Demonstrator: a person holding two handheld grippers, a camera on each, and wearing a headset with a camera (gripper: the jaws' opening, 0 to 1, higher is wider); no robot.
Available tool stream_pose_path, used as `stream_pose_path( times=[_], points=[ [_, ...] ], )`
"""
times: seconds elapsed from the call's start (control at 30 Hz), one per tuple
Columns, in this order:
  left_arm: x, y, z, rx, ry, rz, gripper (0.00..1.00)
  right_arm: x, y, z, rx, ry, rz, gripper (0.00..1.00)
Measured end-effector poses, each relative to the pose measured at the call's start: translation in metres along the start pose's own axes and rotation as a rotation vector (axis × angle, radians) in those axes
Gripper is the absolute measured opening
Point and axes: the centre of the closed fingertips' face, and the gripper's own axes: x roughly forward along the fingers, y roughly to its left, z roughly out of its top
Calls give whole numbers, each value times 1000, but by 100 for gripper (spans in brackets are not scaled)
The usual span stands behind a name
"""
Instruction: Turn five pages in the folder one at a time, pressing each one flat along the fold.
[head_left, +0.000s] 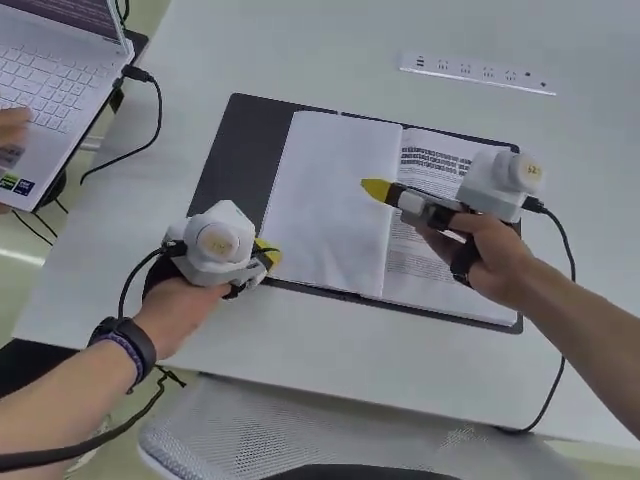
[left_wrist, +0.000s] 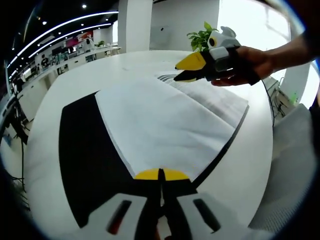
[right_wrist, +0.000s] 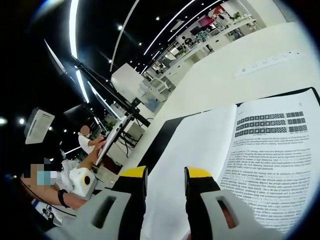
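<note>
The folder (head_left: 232, 150) lies open on the white table, its black cover showing at the left. A blank white page (head_left: 325, 200) lies turned to the left, and a printed page (head_left: 440, 165) lies to the right of the fold. My left gripper (head_left: 262, 258) is at the folder's front edge; in its own view the left gripper (left_wrist: 161, 174) is shut, with its yellow tips at the near corner of the white page (left_wrist: 160, 125). I cannot tell whether it pinches paper. My right gripper (head_left: 375, 188) hovers over the fold. In its own view the right gripper (right_wrist: 165, 175) stands open, with nothing between the fingers.
A laptop (head_left: 50, 60) sits at the table's far left with a hand on it, and cables (head_left: 150, 110) run from it. A white power strip (head_left: 478, 73) lies at the back. A mesh chair (head_left: 300, 430) is below the table's front edge.
</note>
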Motion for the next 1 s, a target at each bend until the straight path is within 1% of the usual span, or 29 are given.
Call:
stream_pose_path(
  times=[0.23,0.4,0.53,0.67,0.77,0.87,1.0],
  points=[
    [0,0,1,-9,-2,3,0,-1,-5,-1,-20,13,6,27],
    [0,0,0,-20,-1,4,0,-2,-16,0,-51,29,-3,24],
    [0,0,0,-28,1,2,0,-1,-26,2,-70,29,-3,17],
    [0,1,0,-32,3,3,0,1,-34,0,-75,34,20,8],
    [1,1,0,-34,5,6,0,2,-35,-1,-62,28,39,5],
    [1,1,0,-35,11,6,0,3,-38,-4,-86,39,57,1],
    [1,1,1,-36,6,4,0,6,-49,-10,-89,58,54,0]
  ],
)
